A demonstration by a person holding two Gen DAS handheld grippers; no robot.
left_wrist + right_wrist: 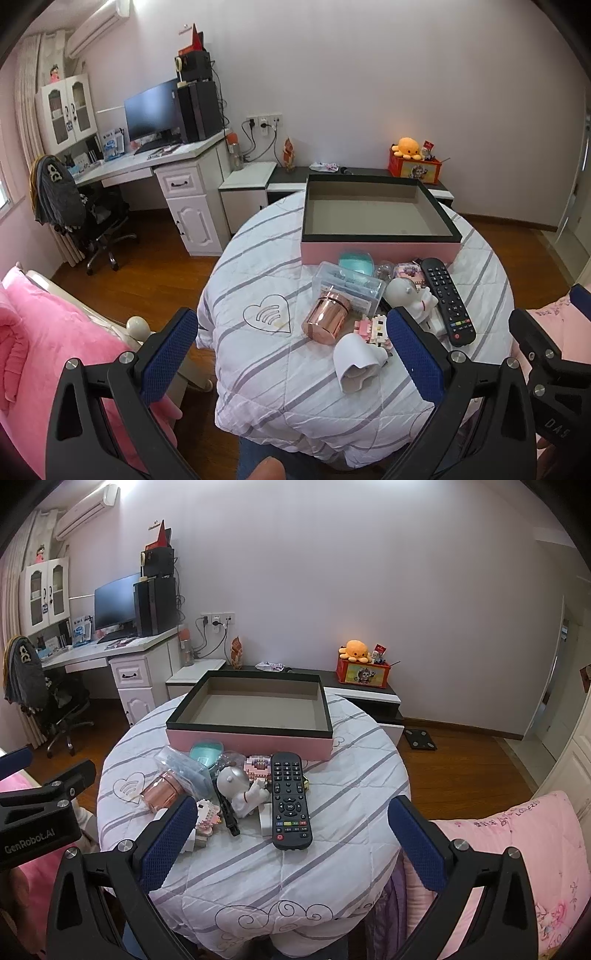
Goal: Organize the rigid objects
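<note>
Heaped on the quilt (pixel 332 853) just before the pink box (pixel 251 744): remote (pixel 290 799), copper jar (pixel 325 319), astronaut (pixel 242 788). White cup (pixel 356 360) plain only in left view; floor scale (pixel 419 738) only in right. Left gripper (pixel 295 350) and right gripper (pixel 291 843) both spread wide, holding nothing.

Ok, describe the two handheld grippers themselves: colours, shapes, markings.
Both match: the left gripper and right gripper have black triangular cut-out arms with silver screws and flat fingers faced in blue textured pads. The left one's body reads GenRobot.AI in white; the right's side shows partial lettering, DAS. No cables show.
</note>
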